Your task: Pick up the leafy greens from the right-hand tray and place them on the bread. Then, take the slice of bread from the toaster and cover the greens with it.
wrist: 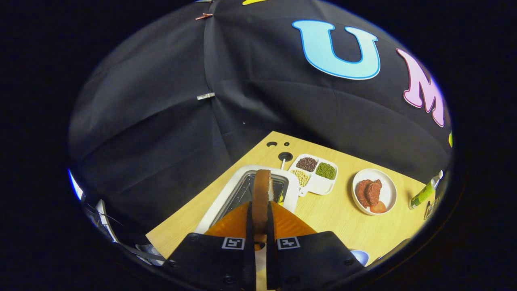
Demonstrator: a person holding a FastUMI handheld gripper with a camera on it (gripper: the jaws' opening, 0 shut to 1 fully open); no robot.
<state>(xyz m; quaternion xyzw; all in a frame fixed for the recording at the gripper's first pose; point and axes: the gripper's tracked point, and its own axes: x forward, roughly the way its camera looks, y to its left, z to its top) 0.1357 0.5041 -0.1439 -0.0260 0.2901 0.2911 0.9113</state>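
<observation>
Tool [259, 226] clamps the bread slice [261, 194] edge-on between both fingers, above the toaster [226, 202]. A sectioned bean dish [319, 184] sits beyond on the worktop [331, 214].

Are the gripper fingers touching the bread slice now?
Touching: gripper view shows both fingers pressed against the upright bread slice between them, above the toaster.

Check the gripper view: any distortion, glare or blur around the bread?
Gripper view: strong fisheye bend, the table edges curve. Bread clamped edge-on in the gripper is sharp; the toaster slot shows mild reflections; the dish and bottle toward the rim are squeezed and softer.
</observation>
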